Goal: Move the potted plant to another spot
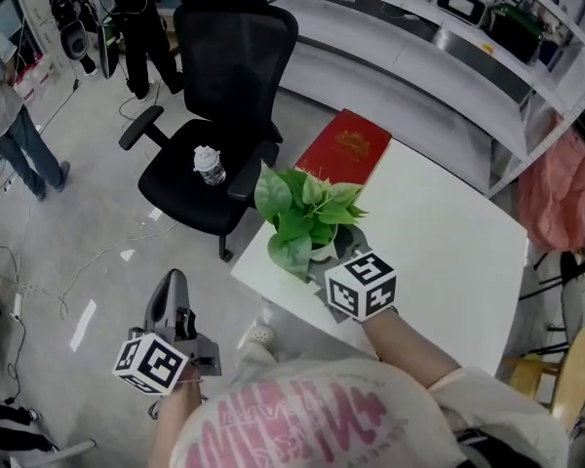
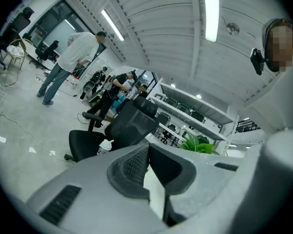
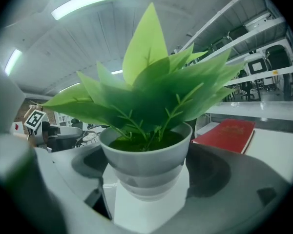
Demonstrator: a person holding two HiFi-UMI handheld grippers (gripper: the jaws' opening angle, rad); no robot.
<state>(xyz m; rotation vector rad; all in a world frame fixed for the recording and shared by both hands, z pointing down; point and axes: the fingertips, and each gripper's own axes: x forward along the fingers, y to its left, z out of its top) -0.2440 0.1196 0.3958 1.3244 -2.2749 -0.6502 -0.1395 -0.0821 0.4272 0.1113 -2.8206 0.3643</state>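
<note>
The potted plant (image 1: 307, 213), broad green leaves in a small white pot (image 3: 146, 167), stands near the left front edge of the white table (image 1: 439, 222). My right gripper (image 1: 330, 261) reaches in from the front. Its jaws sit on either side of the pot and press against it under the rim (image 3: 147, 172). Whether the pot is off the table I cannot tell. My left gripper (image 1: 173, 281) hangs off the table over the floor, shut with nothing in it (image 2: 148, 150), and points toward the chair. The plant's leaves (image 2: 199, 144) show small in the left gripper view.
A red book (image 1: 346, 149) lies on the table's far left corner, just behind the plant (image 3: 227, 134). A black office chair (image 1: 224, 96) with a plastic bottle (image 1: 208, 165) on its seat stands left of the table. People (image 1: 136, 18) stand further back on the floor.
</note>
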